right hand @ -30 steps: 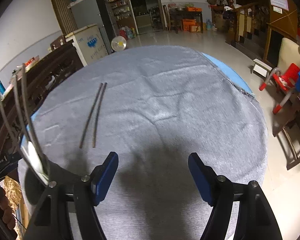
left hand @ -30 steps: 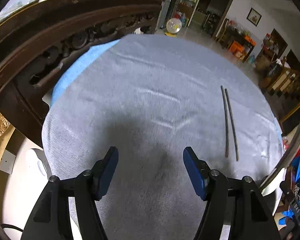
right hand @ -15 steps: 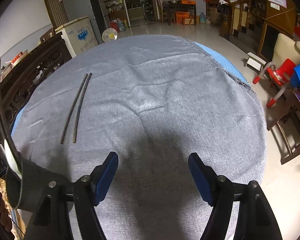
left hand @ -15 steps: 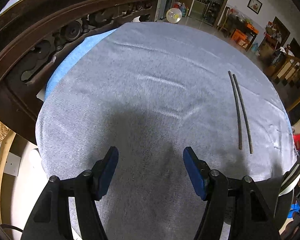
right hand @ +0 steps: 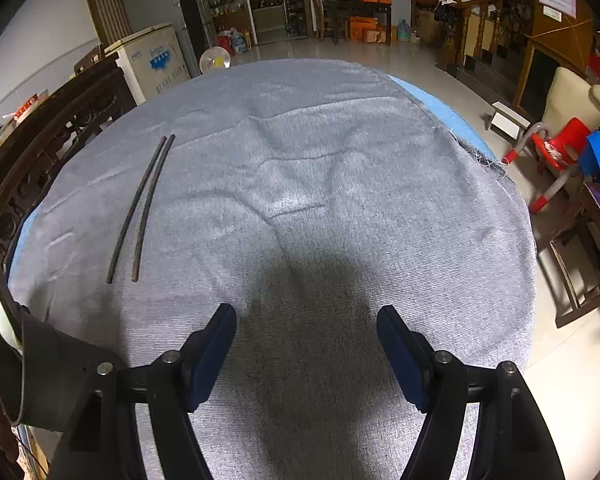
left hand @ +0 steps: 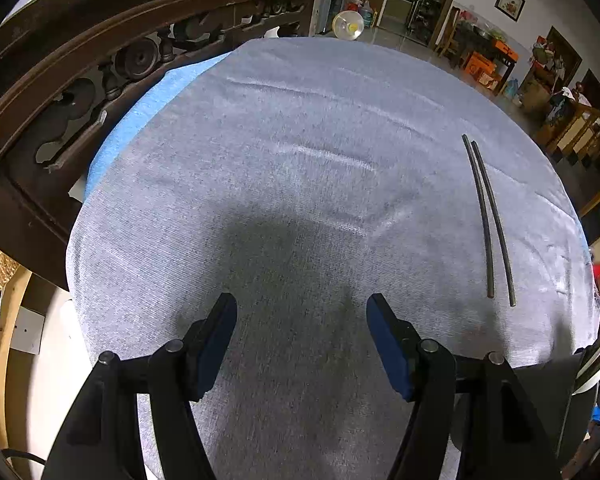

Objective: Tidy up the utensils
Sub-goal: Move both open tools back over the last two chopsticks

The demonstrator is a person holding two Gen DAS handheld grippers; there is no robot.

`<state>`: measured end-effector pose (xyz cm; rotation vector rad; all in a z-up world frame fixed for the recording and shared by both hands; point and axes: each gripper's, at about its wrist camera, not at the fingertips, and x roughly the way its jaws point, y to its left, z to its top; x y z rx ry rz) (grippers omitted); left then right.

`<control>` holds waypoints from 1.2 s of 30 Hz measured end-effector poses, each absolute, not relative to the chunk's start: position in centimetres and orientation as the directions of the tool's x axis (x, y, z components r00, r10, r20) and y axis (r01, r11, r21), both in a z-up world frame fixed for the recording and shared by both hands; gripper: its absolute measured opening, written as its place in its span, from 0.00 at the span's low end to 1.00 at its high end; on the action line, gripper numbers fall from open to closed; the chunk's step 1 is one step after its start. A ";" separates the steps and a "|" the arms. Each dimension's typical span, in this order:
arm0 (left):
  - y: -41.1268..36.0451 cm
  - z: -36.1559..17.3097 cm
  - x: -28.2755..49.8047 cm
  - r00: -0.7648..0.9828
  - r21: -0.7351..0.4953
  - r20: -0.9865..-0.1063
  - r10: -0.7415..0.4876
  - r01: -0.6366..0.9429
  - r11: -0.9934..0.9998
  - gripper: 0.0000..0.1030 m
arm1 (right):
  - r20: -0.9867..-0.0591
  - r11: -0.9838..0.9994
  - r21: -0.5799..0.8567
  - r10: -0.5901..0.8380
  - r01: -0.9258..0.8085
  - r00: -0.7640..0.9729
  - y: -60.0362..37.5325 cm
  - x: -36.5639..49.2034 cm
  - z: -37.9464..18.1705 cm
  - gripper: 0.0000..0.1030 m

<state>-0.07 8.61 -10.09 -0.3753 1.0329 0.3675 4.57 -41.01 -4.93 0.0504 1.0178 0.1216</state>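
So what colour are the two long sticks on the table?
The chopsticks are dark, nearly black, on the grey cloth. The right wrist view shows them best.

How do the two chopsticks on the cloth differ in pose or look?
In the right wrist view, the left chopstick looks darker; the right chopstick shows a browner near end. The left one's near end reaches slightly closer to the camera. Both lie flat on the grey cloth, almost parallel, nearly touching at their far ends.
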 end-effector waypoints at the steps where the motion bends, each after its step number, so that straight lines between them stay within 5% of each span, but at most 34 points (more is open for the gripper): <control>1: 8.6 -10.2 0.0 0.463 -0.127 -0.879 0.118 -0.465 0.876 0.66 | -0.846 0.992 0.098 0.124 -0.079 0.518 -41.0 4.6 -4.9 0.74; 26: 8.5 -11.5 1.6 0.440 -0.100 -0.889 0.126 -0.455 0.885 0.66 | -0.872 0.990 0.079 0.124 -0.113 0.474 -40.0 6.3 -6.0 0.74; 36: 8.6 -12.1 3.2 0.443 -0.085 -0.887 0.133 -0.440 0.894 0.66 | -0.878 0.931 0.267 0.342 -0.250 0.336 -37.8 13.5 -4.5 0.74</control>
